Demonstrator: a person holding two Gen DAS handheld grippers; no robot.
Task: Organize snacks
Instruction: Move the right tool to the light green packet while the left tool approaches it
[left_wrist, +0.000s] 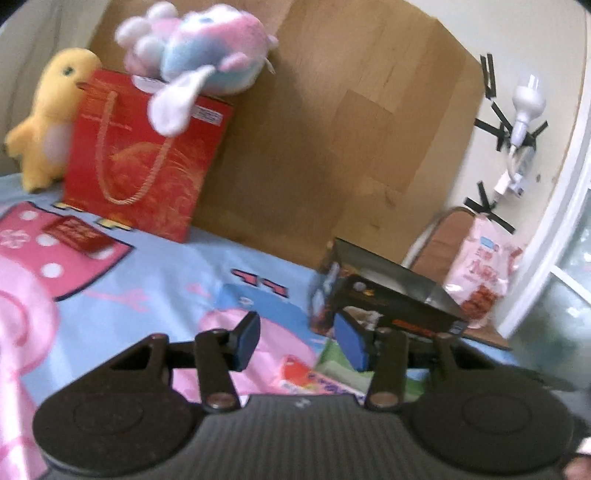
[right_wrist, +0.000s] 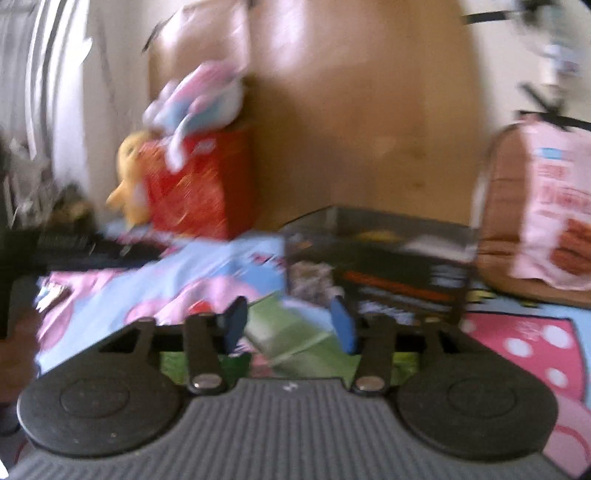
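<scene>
An open black box stands on the cartoon bedsheet, just beyond and right of my open, empty left gripper. A green snack packet and a red-and-white packet lie under its fingers. In the blurred right wrist view my right gripper is open and empty above the green packet, with the black box just ahead. A pink snack bag leans on a chair at the right; it also shows in the right wrist view. A small red packet lies at the left.
A red gift bag stands at the back left with a pastel plush on top and a yellow duck plush beside it. A cardboard sheet leans against the wall. The other gripper's dark body shows at the left.
</scene>
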